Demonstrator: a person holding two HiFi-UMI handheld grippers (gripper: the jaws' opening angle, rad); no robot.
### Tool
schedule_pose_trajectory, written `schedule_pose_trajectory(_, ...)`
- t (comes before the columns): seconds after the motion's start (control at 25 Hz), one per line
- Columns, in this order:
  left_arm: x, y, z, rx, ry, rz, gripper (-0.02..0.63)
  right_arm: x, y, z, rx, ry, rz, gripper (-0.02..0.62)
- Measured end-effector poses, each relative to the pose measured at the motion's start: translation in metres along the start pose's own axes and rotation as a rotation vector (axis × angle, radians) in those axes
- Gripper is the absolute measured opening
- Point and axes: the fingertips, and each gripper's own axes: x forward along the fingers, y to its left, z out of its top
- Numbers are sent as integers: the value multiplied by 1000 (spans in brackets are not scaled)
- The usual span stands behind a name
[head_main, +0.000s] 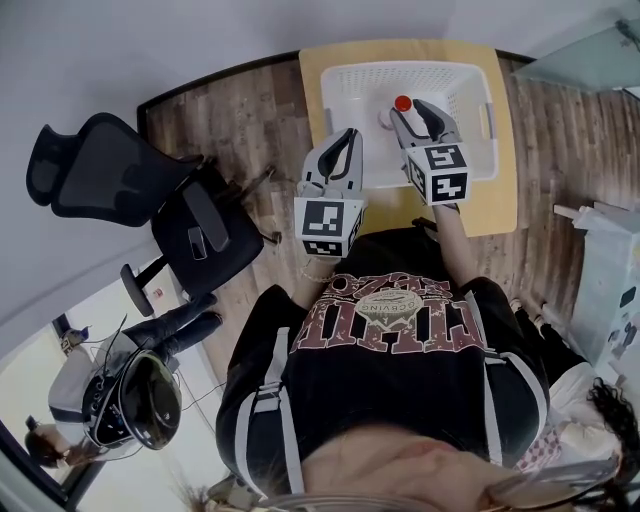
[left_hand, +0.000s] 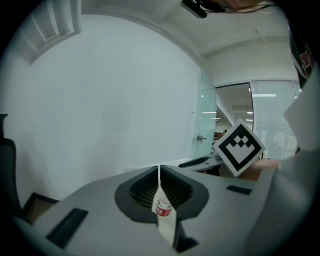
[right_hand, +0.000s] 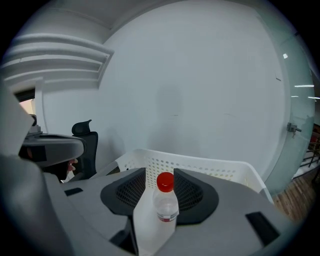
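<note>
- While the right tongs hang over the white perforated plastic basket, they're clamped on a small clear plastic bottle with a red screw cap. It stands upright between the two pads, cap poking up past the tips.
- That basket sits on a pale yellow wooden surface and takes up most of it. Inside, just beside the red cap, there's a small pale pinkish thing, too small to make out tbh.
- Left tongs are pressed together with only a thin slit between them, gripping nothing. They're held by the basket's left wall.
- Labels: the clamped bottle has a narrow red band low on its body, print way too tiny to read. A bit of a red-labelled bottle shows through the left slit, can't tell where it lies.
- Black mesh office chair stands on the wood floor, well apart on the left.
</note>
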Motion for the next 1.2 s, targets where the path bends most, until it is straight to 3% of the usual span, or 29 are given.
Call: schedule_pose_trajectory(1.2,6,11,-6,-22,27,34,48,43,-15,-26,-10,131,16,181)
